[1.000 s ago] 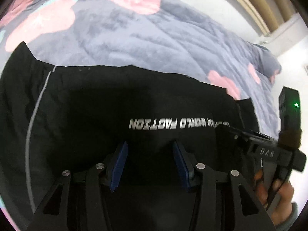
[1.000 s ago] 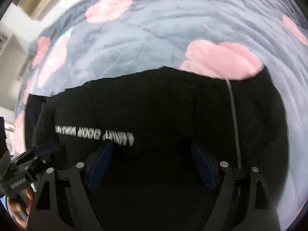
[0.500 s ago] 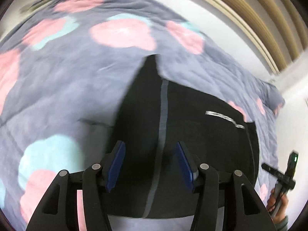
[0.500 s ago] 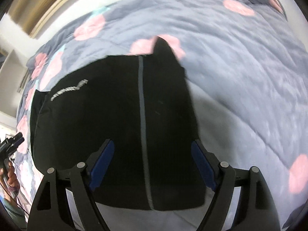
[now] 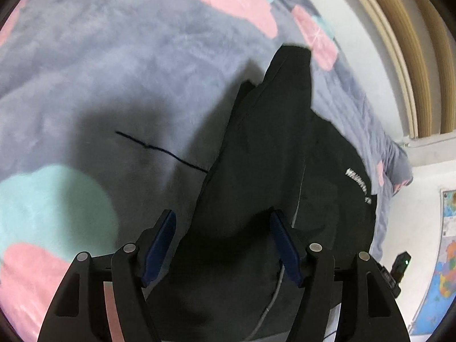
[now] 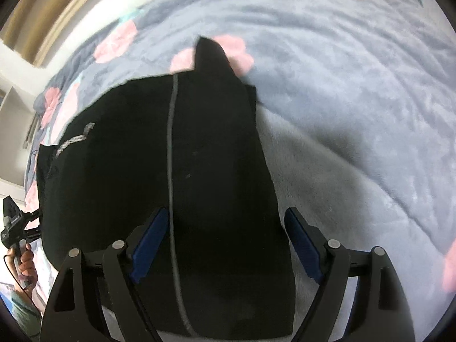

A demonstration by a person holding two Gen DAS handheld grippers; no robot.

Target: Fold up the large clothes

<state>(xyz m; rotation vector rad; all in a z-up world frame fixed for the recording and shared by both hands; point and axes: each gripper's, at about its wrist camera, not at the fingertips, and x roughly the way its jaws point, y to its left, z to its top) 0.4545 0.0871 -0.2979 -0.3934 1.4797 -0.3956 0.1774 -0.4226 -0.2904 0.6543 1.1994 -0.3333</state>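
- The black garment [image 5: 273, 188] lies spread on the grey blanket [image 5: 114, 71] with pink and teal patches, and it is already partly folded, with 1 narrow end pointing to the far side.
- The left gripper [image 5: 222, 245] hangs over the near left part of the garment. Its jaws are opening, and the cloth lies under them, but the blue pads [image 5: 159, 239] do not press on it.
- The right gripper [image 6: 225, 245] hangs over the near right part, beside the thin grey stripe [image 6: 171, 171]. Its jaws are also opening, wide apart, and nothing is pinched between them.
- A thin dark thread [image 5: 159, 149] lies on the blanket, left of the garment.
- I think the 2 grippers must now take the near edge to make the next fold.
- The risk: the blanket is soft and fluffy, so a pad may catch the blanket together with the cloth and drag it.
- Another risk: the cloth is doubled here, so a gripper may take only the top layer, and the fold below would open again.
- If 1 side is lifted sooner than the other, the fold may come out crooked.
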